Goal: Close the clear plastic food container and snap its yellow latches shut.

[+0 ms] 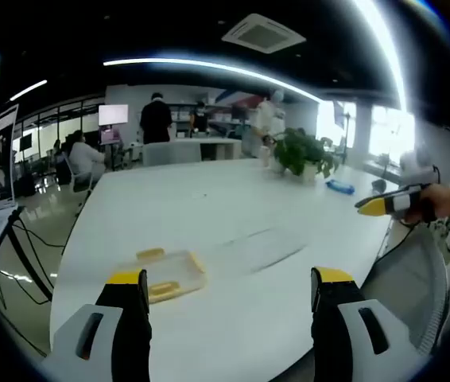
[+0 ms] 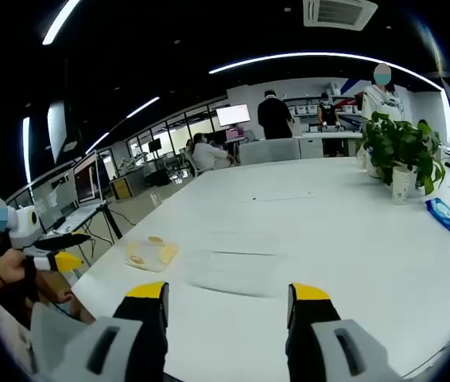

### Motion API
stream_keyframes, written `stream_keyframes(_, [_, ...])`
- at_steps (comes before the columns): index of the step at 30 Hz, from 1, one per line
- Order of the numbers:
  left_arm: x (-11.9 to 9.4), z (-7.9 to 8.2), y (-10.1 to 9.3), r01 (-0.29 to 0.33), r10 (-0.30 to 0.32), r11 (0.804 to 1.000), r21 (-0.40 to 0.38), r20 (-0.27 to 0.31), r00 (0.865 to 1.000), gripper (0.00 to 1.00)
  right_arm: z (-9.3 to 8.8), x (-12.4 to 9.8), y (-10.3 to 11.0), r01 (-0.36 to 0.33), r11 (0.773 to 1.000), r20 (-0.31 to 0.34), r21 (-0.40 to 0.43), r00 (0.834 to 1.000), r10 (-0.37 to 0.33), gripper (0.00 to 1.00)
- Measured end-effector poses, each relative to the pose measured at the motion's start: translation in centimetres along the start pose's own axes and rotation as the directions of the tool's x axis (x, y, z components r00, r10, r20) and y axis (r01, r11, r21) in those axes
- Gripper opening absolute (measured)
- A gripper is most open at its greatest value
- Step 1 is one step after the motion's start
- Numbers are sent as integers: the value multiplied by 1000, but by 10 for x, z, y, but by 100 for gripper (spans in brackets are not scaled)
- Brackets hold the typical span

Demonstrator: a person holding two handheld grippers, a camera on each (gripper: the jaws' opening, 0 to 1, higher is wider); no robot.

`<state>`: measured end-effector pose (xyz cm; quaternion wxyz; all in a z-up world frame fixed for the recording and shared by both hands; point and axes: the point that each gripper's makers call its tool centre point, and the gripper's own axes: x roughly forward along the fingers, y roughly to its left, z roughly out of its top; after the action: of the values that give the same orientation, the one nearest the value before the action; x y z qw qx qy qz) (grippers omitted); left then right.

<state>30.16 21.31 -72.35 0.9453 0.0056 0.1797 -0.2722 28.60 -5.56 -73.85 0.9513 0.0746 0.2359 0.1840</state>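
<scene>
The container [image 1: 167,275], clear plastic with yellow latches [image 1: 150,254], is lying flat on the white table [image 1: 233,215] near its front edge. In the left gripper view it is sitting just above the tip of the left jaw, apart from it. In the right gripper view the container [image 2: 151,254] is lying above and to the left of the jaws, well apart from them; whether its lid is seated cannot be told. A faint clear sheet-like patch [image 2: 237,263] is showing on the table just beside the container; what it is cannot be told.

The left gripper [image 1: 229,290] is hovering over the table's near edge with its 2 yellow-tipped jaws standing wide and holding nothing. The right gripper [image 2: 229,301] is likewise hovering with its 2 jaws wide apart and empty. The right gripper [image 1: 388,204] is also entering the left gripper view from the right, carried by a hand [image 1: 448,200]; the left gripper [image 2: 60,261] is entering the right gripper view from the left.

Farther along the table a potted plant [image 2: 400,151] is standing, with a blue packet [image 2: 444,214] lying near it. Beyond the table, several people [image 1: 157,119] are standing or sitting at desks, and a lit screen [image 2: 232,115] is glowing behind them.
</scene>
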Motion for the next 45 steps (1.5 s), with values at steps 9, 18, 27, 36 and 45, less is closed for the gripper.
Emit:
stream_keyframes(9, [-1, -3, 1, 5, -5, 1000, -6, -16, 1000, 82, 0, 2, 4, -4, 1000, -7, -22, 1000, 3, 60])
stream_keyframes(18, [1, 3, 6, -1, 2, 1000, 6, -11, 1000, 82, 8, -3, -11, 25, 1000, 4, -11, 1000, -25, 59])
stream_keyframes(27, [1, 3, 2, -4, 4, 1000, 2, -12, 1000, 81, 7, -4, -17, 30, 999, -5, -13, 1000, -30, 59])
stream_keyframes(36, [0, 3, 3, -12, 12, 1000, 0, -11, 1000, 81, 4, -6, -16, 30, 999, -13, -13, 999, -30, 58])
stream_keyframes(45, [0, 2, 1, -2, 2, 1000, -1, -13, 1000, 80, 5, -6, -16, 18, 1000, -14, -12, 1000, -18, 58])
